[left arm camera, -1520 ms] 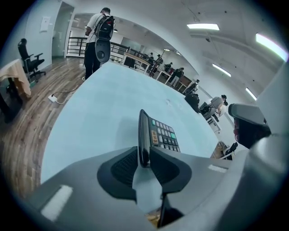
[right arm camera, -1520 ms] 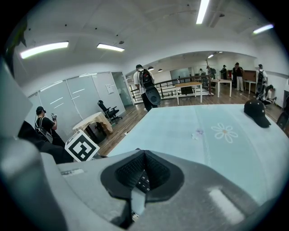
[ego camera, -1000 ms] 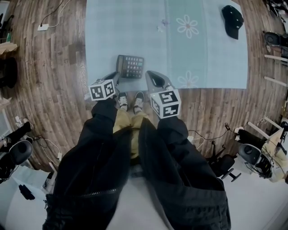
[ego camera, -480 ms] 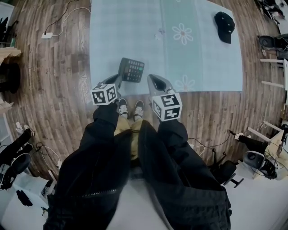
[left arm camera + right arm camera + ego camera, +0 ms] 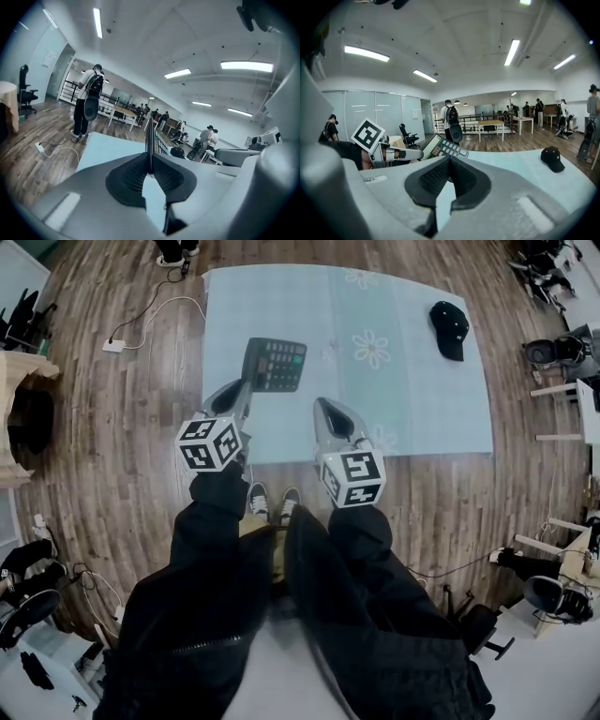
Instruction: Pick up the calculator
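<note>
Calculator (image 5: 275, 364): dark body, grey display, rows of keys; upper centre of the head view, over the left part of the mat; key print too small to read, no brand legible.
Left gripper (image 5: 246, 390): fingers pinched the calculator's near edge, which showed edge-on between them in the left gripper view.
Right gripper (image 5: 322, 409): fingers pressed together, nothing between them; centre frame, lower right of the calculator.
Mat (image 5: 412, 399): pale blue, daisy prints, on wood floor (image 5: 122, 474).
Cap (image 5: 449, 329): black, upper right of mat.
</note>
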The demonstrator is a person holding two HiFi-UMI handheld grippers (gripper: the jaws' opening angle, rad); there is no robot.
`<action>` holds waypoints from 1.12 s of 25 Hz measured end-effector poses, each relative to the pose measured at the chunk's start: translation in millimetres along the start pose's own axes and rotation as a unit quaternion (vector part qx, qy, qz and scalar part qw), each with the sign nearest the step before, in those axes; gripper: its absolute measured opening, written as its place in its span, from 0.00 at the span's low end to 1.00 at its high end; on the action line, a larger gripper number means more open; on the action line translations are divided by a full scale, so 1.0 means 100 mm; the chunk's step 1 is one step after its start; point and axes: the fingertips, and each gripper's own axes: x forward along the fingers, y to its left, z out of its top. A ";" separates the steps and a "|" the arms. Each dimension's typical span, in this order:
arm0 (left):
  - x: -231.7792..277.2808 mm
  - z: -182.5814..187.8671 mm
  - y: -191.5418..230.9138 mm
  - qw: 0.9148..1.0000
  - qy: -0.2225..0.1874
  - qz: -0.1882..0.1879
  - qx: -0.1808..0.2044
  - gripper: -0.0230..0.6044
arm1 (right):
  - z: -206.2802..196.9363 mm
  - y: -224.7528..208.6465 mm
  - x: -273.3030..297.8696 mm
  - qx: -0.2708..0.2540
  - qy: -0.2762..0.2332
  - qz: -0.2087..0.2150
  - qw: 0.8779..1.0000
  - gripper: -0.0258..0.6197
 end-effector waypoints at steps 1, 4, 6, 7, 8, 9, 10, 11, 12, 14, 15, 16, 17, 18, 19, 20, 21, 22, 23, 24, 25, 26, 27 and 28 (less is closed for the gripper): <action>-0.04 0.18 -0.05 1.000 -0.019 0.000 0.011 0.10 | 0.14 0.03 -0.01 -0.007 -0.014 0.002 1.000 0.04; -0.20 0.68 -0.18 0.997 -0.073 -0.003 0.037 0.10 | 0.56 0.12 -0.07 -0.026 -0.056 0.008 0.998 0.04; -0.33 0.97 -0.26 0.993 -0.103 -0.006 0.049 0.10 | 0.83 0.20 -0.11 -0.037 -0.082 0.010 0.996 0.04; -0.41 1.09 -0.30 0.992 -0.116 -0.006 0.055 0.10 | 0.96 0.24 -0.14 -0.042 -0.095 0.010 0.995 0.04; -0.48 1.20 -0.34 0.990 -0.129 -0.006 0.060 0.10 | 1.08 0.28 -0.17 -0.047 -0.107 0.010 0.993 0.04; -0.56 1.30 -0.38 0.988 -0.141 -0.005 0.066 0.10 | 1.19 0.32 -0.20 -0.052 -0.120 0.010 0.991 0.04; -0.63 1.40 -0.42 0.986 -0.153 -0.005 0.072 0.10 | 1.30 0.35 -0.23 -0.057 -0.132 0.009 0.990 0.04; -0.69 1.49 -0.45 0.983 -0.165 -0.003 0.079 0.10 | 1.39 0.38 -0.26 -0.061 -0.145 0.007 0.988 0.04; -0.76 1.56 -0.49 0.981 -0.176 -0.001 0.085 0.10 | 1.47 0.41 -0.28 -0.064 -0.157 0.005 0.986 0.04; -0.87 1.70 -0.55 0.976 -0.196 0.000 0.094 0.10 | 1.60 0.46 -0.30 -0.067 -0.175 0.003 0.982 0.04; -0.92 1.75 -0.58 0.974 -0.204 -0.002 0.096 0.10 | 1.66 0.47 -0.31 -0.070 -0.181 0.004 0.981 0.04; -0.95 1.80 -0.62 0.972 -0.212 -0.004 0.099 0.10 | 1.71 0.49 -0.32 -0.072 -0.185 0.005 0.980 0.04; -0.99 1.85 -0.66 0.971 -0.218 -0.005 0.102 0.10 | 1.75 0.50 -0.33 -0.075 -0.189 0.006 0.979 0.04; -1.02 1.89 -0.69 0.969 -0.223 -0.005 0.105 0.10 | 1.80 0.50 -0.35 -0.078 -0.194 0.007 0.978 0.04; -1.04 1.93 -0.71 0.967 -0.229 -0.005 0.109 0.10 | 1.84 0.50 -0.36 -0.081 -0.198 0.006 0.977 0.04; -1.06 1.97 -0.73 0.966 -0.235 -0.004 0.112 0.10 | 1.90 0.49 -0.38 -0.084 -0.205 0.005 0.975 0.04; -1.07 2.02 -0.75 0.964 -0.241 -0.003 0.114 0.10 | 1.95 0.47 -0.40 -0.086 -0.212 0.003 0.973 0.04; -1.09 2.06 -0.77 0.962 -0.247 -0.003 0.117 0.10 | 2.01 0.46 -0.43 -0.087 -0.221 0.001 0.971 0.04; -1.11 2.11 -0.79 0.960 -0.252 -0.003 0.119 0.10 | 2.06 0.45 -0.45 -0.089 -0.229 -0.001 0.969 0.04; -1.13 2.15 -0.82 0.958 -0.258 -0.003 0.123 0.10 | 2.11 0.45 -0.48 -0.090 -0.238 -0.002 0.967 0.04; -1.15 2.19 -0.85 0.956 -0.263 -0.003 0.127 0.10 | 2.15 0.45 -0.51 -0.092 -0.245 -0.004 0.965 0.04; -1.17 2.22 -0.87 0.955 -0.268 -0.004 0.130 0.10 | 2.18 0.46 -0.52 -0.093 -0.250 -0.004 0.964 0.04; -1.20 2.25 -0.89 0.953 -0.272 -0.005 0.134 0.10 | 2.21 0.47 -0.54 -0.094 -0.255 -0.004 0.962 0.04; -1.22 2.28 -0.91 0.951 -0.276 -0.005 0.137 0.10 | 2.23 0.49 -0.54 -0.095 -0.259 -0.005 0.961 0.04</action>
